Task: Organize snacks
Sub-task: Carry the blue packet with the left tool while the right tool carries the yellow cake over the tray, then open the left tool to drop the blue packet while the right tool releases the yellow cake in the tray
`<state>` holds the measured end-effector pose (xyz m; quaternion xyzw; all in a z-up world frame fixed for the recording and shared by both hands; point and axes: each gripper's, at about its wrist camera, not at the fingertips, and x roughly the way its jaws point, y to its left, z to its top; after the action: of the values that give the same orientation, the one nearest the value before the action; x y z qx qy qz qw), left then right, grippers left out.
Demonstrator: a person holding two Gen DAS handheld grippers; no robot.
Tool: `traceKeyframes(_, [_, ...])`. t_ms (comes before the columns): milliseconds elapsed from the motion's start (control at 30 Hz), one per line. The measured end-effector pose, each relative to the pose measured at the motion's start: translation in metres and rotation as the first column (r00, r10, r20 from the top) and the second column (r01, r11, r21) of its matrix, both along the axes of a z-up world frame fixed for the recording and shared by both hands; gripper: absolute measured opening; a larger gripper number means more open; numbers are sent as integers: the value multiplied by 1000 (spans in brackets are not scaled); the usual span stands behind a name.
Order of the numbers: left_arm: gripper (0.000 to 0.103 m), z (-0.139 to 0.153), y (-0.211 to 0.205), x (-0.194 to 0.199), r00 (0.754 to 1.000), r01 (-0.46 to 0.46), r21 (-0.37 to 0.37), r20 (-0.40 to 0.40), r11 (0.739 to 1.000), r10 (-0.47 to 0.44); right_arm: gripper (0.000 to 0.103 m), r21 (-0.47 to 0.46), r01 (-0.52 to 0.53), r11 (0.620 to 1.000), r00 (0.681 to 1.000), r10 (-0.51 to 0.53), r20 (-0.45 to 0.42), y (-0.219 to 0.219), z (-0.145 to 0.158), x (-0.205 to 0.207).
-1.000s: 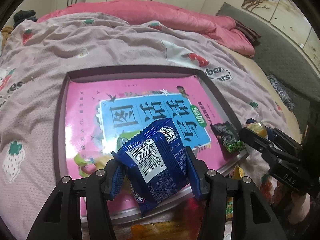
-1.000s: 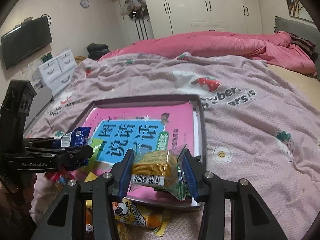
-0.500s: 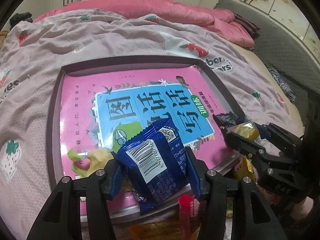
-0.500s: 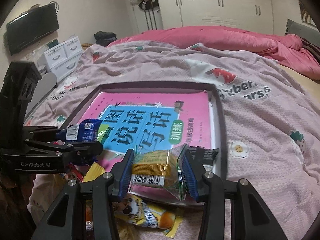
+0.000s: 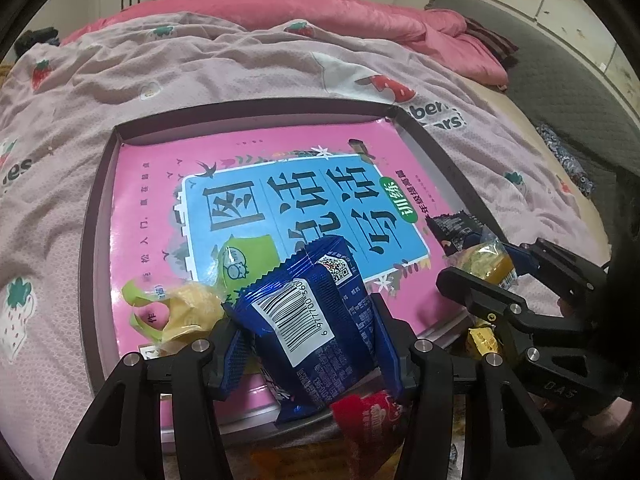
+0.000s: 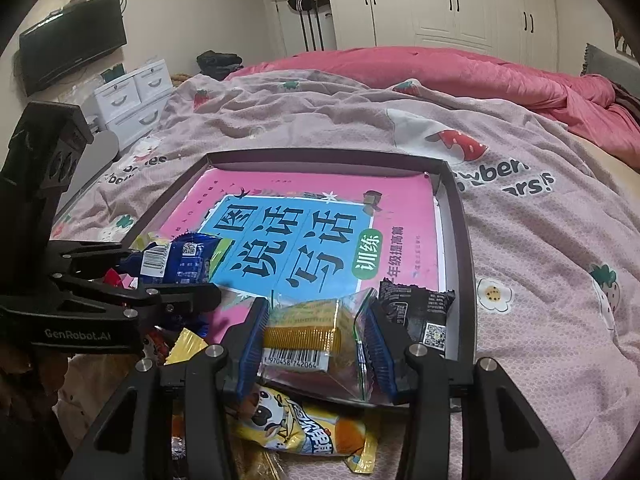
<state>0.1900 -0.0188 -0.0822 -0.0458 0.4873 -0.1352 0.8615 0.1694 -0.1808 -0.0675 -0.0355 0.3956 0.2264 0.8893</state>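
Observation:
My left gripper (image 5: 310,336) is shut on a dark blue snack packet (image 5: 316,320) with a white barcode, held over the near edge of a dark-rimmed tray (image 5: 94,216) lined with a pink and blue book. It also shows in the right wrist view (image 6: 176,264). My right gripper (image 6: 316,340) is shut on a clear-wrapped yellow snack (image 6: 312,336), held over the tray's near right part (image 6: 464,240). A black packet (image 6: 416,312) lies in the tray's near right corner. A pale yellow-green wrapped snack (image 5: 188,308) lies in the near left part.
Loose snacks lie on the bed in front of the tray: a yellow panda packet (image 6: 292,428), a red packet (image 5: 368,416) and a gold-wrapped piece (image 5: 484,340). The tray sits on a strawberry-print bedcover (image 6: 540,240). A pink quilt (image 6: 440,68) lies beyond.
Both grippers have moved forward toward the tray with their snacks still held. The tray looks larger and nearer, and the black packet in its corner has come into the right wrist view.

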Motion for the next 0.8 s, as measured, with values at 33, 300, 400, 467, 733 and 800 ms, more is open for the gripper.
traceKeyframes(33, [56, -1, -1, 0, 1000, 1, -2, -3, 1000, -1, 48, -1, -1, 1000, 1000, 1, 2, 0, 0, 0])
traceKeyframes(300, [56, -3, -4, 0, 1000, 7, 0, -2, 1000, -7, 49, -6, 4, 1000, 1000, -4, 11, 0, 1, 0])
traceKeyframes(400, [56, -3, -3, 0, 1000, 6, -1, -1, 1000, -6, 49, 1, 2, 1000, 1000, -2, 20, 0, 2, -1])
traceKeyframes(467, [56, -2, -2, 0, 1000, 5, 0, 1, 1000, -5, 49, 1, -1, 1000, 1000, 1, 25, 1, 3, -1])
traceKeyframes(733, [57, 0, -2, 0, 1000, 1, 10, 5, 1000, -2, 50, -1, 12, 1000, 1000, -12, 25, 1, 3, 0])
traceKeyframes(800, [57, 1, -1, 0, 1000, -1, 12, 10, 1000, 1, 51, -3, 20, 1000, 1000, -19, 25, 0, 3, 0])
